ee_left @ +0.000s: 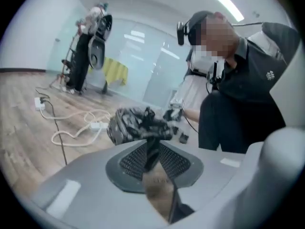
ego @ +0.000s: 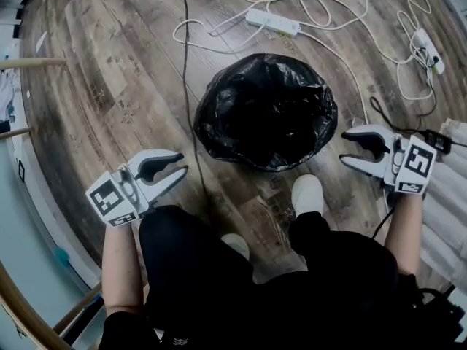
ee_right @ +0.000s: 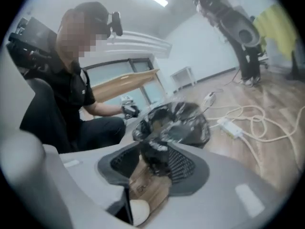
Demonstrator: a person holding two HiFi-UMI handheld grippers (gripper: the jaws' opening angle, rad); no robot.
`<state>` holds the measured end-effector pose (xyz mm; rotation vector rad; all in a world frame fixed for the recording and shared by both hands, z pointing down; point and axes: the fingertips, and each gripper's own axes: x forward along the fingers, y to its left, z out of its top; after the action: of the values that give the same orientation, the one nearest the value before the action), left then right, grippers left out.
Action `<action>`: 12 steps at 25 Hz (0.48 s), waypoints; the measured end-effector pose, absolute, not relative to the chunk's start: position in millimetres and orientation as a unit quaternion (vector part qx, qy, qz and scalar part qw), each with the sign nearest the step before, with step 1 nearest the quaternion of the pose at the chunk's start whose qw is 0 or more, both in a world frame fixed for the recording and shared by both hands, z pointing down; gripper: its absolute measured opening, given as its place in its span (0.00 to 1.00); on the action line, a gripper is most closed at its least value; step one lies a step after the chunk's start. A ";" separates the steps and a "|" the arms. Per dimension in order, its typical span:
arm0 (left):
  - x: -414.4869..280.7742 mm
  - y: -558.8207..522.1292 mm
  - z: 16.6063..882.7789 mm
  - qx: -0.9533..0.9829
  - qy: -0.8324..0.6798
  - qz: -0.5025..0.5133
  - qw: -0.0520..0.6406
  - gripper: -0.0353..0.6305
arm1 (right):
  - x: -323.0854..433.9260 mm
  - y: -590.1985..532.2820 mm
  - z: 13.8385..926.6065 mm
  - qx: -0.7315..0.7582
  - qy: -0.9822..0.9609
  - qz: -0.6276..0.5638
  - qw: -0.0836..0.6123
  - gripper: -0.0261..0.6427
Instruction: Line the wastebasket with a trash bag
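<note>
Now the basket [ego: 267,115] stands on the floor [ego: 109,71], with a black bag [ego: 215,126] folded over its rim. The left gripper [ego: 182,164] is near the basket's lower left, jaws slightly apart and empty. The right gripper [ego: 343,147] is just beside the basket's right, jaws wide and empty.

Wastebasket [ego: 264,162] stands on wood floor [ego: 109,71], black trash bag [ego: 266,108] spread over its rim. Left gripper [ego: 179,165] and right gripper [ego: 344,147] flank it without contact, jaws apart, empty. Power strip [ego: 271,22] lies beyond. White shoe [ego: 307,194] just beside the wastebasket.
</note>
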<state>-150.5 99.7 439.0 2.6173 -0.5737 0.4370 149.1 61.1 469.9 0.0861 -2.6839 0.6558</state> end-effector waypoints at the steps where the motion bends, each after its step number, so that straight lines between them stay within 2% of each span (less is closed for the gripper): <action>1: -149.4 86.0 418.8 0.944 -0.239 0.121 0.192 0.16 | 152.7 42.1 458.4 0.073 -0.955 0.230 0.172 0.30; 3: -145.6 55.9 387.8 0.937 -0.306 0.069 0.153 0.06 | 159.4 6.4 439.4 0.155 -0.952 0.218 0.148 0.30; 7: -152.3 -1.1 364.1 0.885 -0.452 0.020 0.110 0.06 | 163.0 -48.1 413.3 0.291 -0.934 0.183 0.093 0.28; 10: -158.4 -18.1 377.7 0.833 -0.543 0.045 0.095 0.06 | 168.9 -61.3 408.0 0.370 -0.911 0.175 0.044 0.27; 12: -150.8 -15.8 393.7 0.819 -0.561 0.091 0.078 0.06 | 170.1 -55.6 415.2 0.396 -0.902 0.164 0.043 0.23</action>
<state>-150.8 -15.8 393.7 2.4538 -1.6789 0.2712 170.1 -55.6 415.2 1.2120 -2.7602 0.5010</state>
